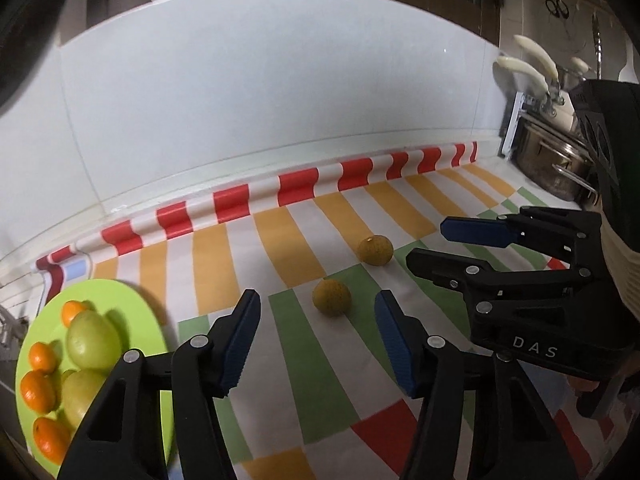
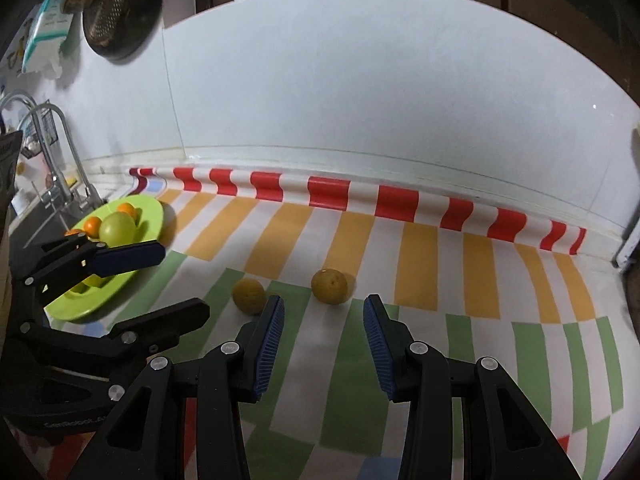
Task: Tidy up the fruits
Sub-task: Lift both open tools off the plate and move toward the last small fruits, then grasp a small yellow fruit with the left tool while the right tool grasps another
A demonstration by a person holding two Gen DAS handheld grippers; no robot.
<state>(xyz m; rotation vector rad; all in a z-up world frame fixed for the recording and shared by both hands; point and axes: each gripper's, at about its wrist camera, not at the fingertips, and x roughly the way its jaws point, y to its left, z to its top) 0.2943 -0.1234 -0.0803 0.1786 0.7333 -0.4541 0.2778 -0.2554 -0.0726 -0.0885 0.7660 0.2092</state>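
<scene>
Two dull yellow-brown round fruits lie on the striped cloth: the near one (image 1: 331,297) (image 2: 248,295) and the far one (image 1: 375,250) (image 2: 329,286). A lime-green plate (image 1: 120,296) (image 2: 152,216) at the left holds two green fruits (image 1: 93,338) (image 2: 117,229) and several small oranges (image 1: 40,356) (image 2: 93,224). My left gripper (image 1: 318,312) is open and empty, just short of the near fruit. My right gripper (image 2: 324,312) is open and empty, just short of the far fruit. Each gripper shows in the other's view (image 1: 432,240) (image 2: 176,280).
A white tiled wall (image 1: 260,92) backs the counter behind the cloth's rolled red-striped edge (image 1: 296,188). Steel pots (image 1: 556,160) stand at the far right. A faucet (image 2: 56,152) and sink sit at the far left beside the plate.
</scene>
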